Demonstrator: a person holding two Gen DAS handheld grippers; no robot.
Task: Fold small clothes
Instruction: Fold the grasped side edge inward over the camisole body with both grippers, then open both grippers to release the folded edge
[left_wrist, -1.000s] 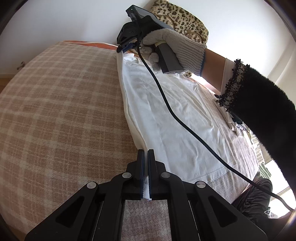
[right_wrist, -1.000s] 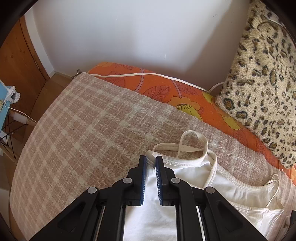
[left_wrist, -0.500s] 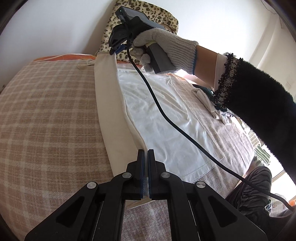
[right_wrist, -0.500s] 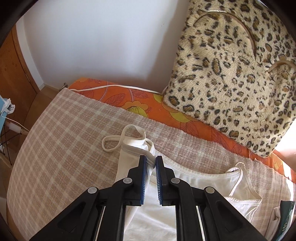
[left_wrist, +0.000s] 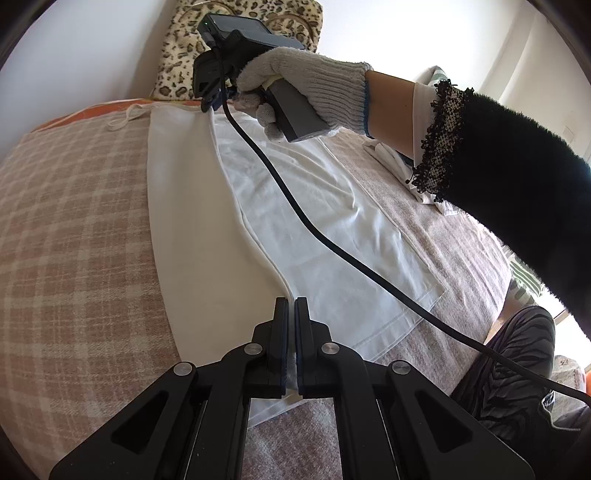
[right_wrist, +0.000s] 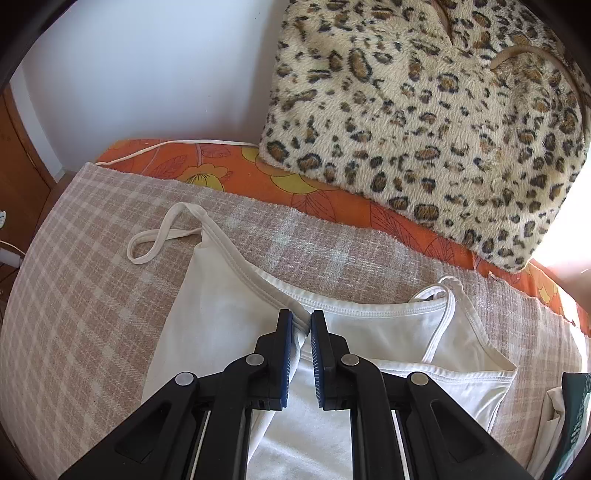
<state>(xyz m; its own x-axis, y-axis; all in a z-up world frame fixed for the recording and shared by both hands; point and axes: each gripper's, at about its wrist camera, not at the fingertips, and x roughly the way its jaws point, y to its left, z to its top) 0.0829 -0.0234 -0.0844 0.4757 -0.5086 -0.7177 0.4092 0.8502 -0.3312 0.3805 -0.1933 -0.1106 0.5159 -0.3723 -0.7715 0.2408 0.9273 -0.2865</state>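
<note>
A white strappy camisole lies lengthwise on a plaid blanket, its left side lifted and folded over toward the middle. My left gripper is shut on the camisole's hem edge. My right gripper, seen across the garment in the left wrist view, is shut on the camisole's top edge near the neckline. A loose strap loops on the blanket to the left; the other strap lies at the right.
A leopard-print cushion leans on the wall behind an orange floral sheet. Other white cloth lies at the far right. The right gripper's black cable crosses above the camisole. The person's knee is lower right.
Both grippers have carried the camisole's left edge rightward over the garment, so the folded strip has widened. The right gripper has moved closer to the cushion.
</note>
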